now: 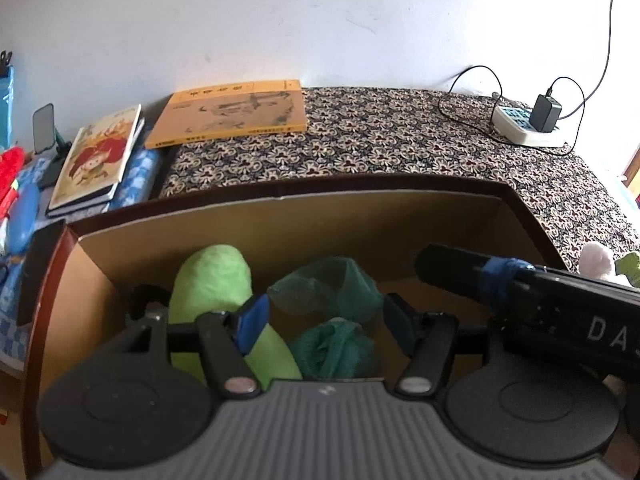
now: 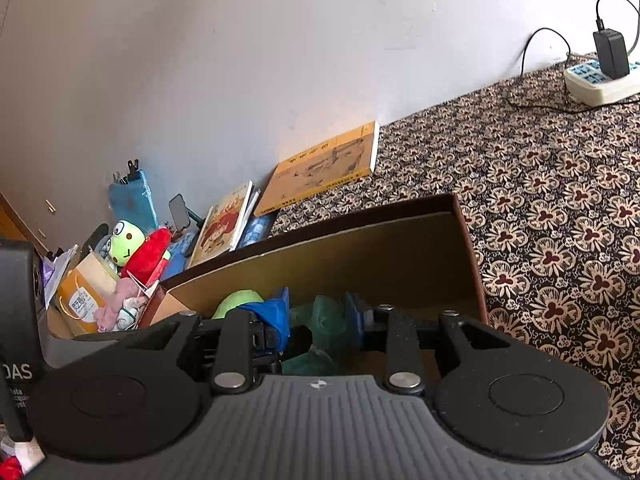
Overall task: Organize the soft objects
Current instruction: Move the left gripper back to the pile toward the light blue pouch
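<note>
While both grippers hang over the cardboard box [image 1: 280,216], this is the layout.
Left gripper [image 1: 324,320]: fingers spread wide, nothing between the pads.
Right gripper [image 2: 320,316]: jaws apart, teal mesh visible in the gap (whether the pads touch it, I cannot tell).
Teal mesh puff [image 1: 336,300]: inside the box, beside the light-green plush [image 1: 212,280].
Surroundings: patterned cloth [image 1: 400,140], yellow book [image 1: 232,114] near the wall.
</note>
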